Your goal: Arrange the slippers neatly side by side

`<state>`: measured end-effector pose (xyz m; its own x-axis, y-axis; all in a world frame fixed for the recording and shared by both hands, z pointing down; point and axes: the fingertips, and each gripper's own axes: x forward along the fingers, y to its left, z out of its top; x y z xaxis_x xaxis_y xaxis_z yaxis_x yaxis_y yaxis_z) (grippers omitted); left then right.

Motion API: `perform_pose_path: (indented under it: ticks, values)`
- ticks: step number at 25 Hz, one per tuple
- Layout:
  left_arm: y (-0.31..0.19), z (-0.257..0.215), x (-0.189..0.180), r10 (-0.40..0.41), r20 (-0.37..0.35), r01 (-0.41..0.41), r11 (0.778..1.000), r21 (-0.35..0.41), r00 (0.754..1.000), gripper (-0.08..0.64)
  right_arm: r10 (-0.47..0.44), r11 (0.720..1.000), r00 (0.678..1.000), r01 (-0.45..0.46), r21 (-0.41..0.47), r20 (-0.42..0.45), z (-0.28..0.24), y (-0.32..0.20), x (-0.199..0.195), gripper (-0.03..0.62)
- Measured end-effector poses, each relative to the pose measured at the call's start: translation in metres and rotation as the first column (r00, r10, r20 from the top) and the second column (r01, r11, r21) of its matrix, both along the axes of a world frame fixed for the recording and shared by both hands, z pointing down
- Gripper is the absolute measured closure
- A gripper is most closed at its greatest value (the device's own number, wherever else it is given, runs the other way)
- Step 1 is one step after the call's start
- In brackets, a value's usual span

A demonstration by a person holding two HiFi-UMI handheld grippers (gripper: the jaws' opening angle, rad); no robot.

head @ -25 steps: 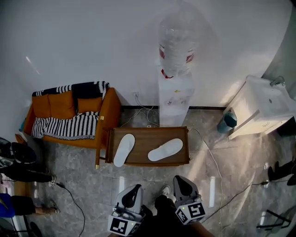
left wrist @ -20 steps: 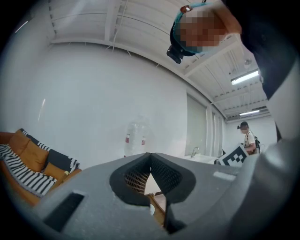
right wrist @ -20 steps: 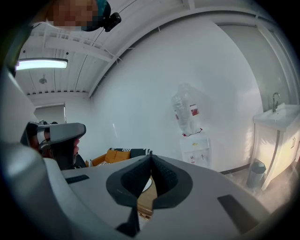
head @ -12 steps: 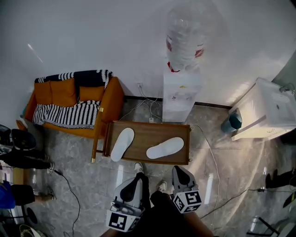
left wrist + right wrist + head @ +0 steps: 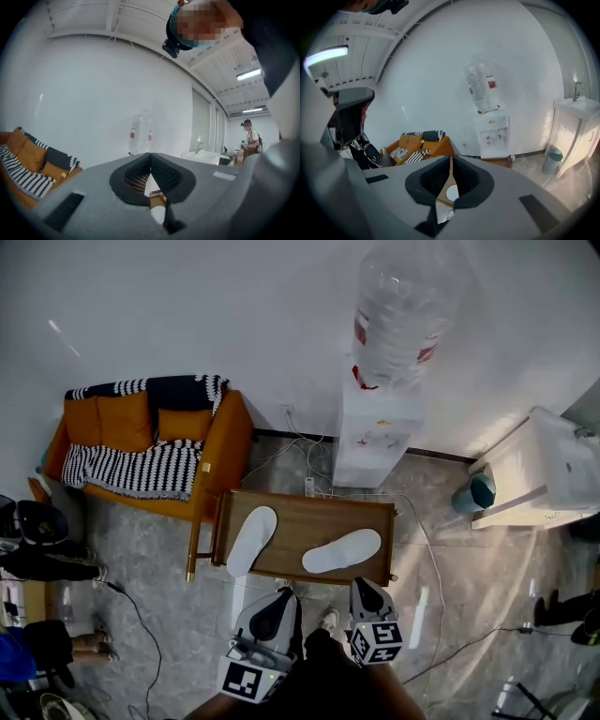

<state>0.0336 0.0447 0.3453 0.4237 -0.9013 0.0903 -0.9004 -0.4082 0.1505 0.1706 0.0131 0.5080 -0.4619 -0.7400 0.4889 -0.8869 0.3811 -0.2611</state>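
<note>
My left tongs (image 5: 283, 596) and right tongs (image 5: 362, 585) are both clamped shut, empty. Just ahead on the counter (image 5: 300, 514), the left slipper (image 5: 252, 540) and right slipper (image 5: 342, 551) lie apart, the right one skewed.

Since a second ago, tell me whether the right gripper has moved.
Yes. The right gripper has closed in on the table: in the head view, the floor strip between its tip and the table's near edge has all but vanished.

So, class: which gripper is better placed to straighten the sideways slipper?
Right, probably. The right gripper sits just short of the sideways slipper on the wooden table; the left gripper is nearer the other slipper. Both are shut, empty.
</note>
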Motion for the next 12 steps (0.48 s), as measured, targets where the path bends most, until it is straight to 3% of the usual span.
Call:
perform_pose_path:
  ticks: [12]
  values:
    - [-0.048, 0.029, -0.026, 0.014, -0.032, -0.016, 0.999, -0.051, 0.999, 0.544, -0.022, 0.983, 0.990, -0.004, -0.184, -0.140, 0.101, -0.042, -0.018, 0.572]
